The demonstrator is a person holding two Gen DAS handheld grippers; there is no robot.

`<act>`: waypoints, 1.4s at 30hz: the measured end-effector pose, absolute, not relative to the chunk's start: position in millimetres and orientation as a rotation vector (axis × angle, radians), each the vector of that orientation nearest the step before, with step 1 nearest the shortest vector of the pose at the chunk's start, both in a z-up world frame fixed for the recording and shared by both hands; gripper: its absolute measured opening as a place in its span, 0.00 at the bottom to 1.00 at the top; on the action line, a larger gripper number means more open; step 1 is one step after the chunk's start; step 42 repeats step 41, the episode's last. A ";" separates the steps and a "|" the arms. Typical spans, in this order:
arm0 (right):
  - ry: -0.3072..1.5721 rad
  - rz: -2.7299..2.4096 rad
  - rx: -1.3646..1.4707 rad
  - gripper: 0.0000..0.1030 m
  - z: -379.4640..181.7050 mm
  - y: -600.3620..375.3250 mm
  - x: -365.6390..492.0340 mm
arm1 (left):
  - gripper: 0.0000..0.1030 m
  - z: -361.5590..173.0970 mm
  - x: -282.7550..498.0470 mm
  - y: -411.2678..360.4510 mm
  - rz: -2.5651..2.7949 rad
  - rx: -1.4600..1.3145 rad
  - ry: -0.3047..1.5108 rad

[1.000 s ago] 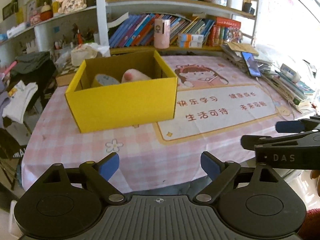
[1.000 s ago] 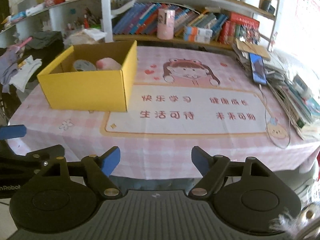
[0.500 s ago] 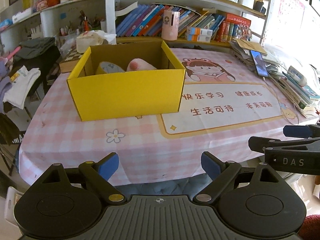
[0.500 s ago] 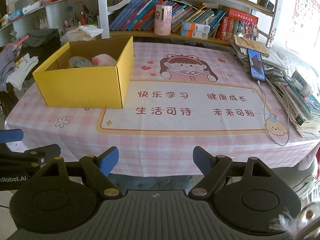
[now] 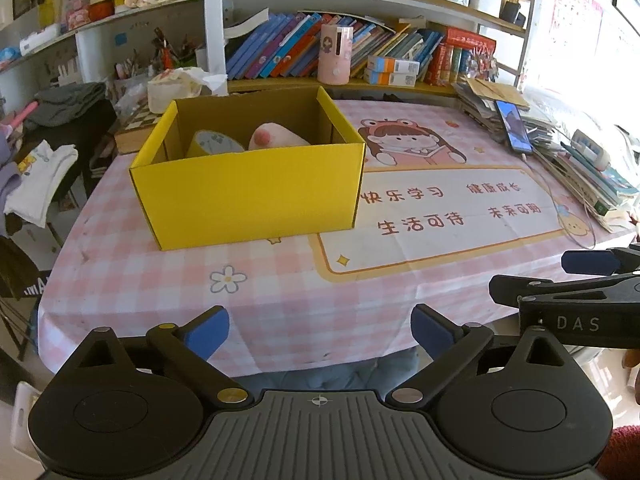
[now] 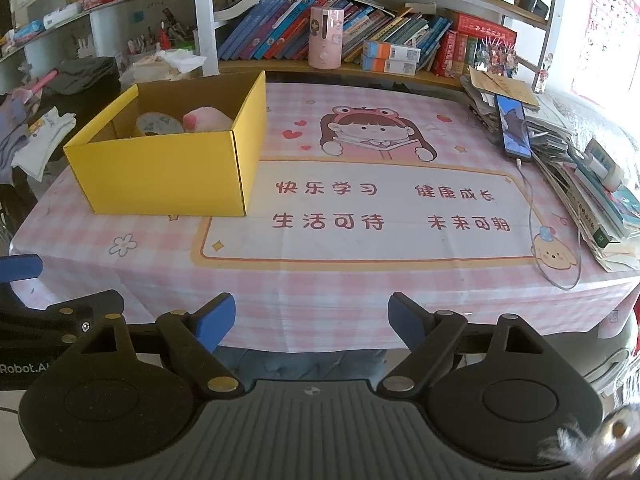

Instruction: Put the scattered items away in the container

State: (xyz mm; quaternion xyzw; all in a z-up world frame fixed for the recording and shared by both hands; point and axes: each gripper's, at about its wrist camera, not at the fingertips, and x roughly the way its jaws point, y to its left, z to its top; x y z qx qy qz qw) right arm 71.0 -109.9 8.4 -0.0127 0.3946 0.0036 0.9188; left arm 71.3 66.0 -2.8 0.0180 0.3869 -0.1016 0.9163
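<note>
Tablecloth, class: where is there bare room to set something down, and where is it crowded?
Free: the printed panel between the yellow box and the phone cable, plus the checked strip along the near edge. Crowded: the right edge, with stacked books and a phone, and inside the box, a tape roll and pink plush.

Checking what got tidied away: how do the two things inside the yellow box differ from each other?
The tape roll is a flat ring with a pale printed pattern, leaning in the left part of the yellow box. The pink plush toy is a soft rounded lump, plain pale pink with one darker pink spot, sitting to the tape roll's right. Both lie toward the back of the box, half hidden behind its front wall.
</note>
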 end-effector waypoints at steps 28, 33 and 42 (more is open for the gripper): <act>0.822 0.013 -0.038 0.82 7.5 -101.3 74.9 | 0.96 -7.0 74.9 74.9 -0.199 0.000 0.824; 0.830 0.011 -0.040 0.82 4.1 -99.6 76.8 | 0.96 -9.0 75.6 75.6 -0.205 -0.007 0.828; 0.844 0.013 -0.045 0.82 3.0 -99.2 82.1 | 0.97 -10.6 80.9 77.8 -0.199 -0.017 0.837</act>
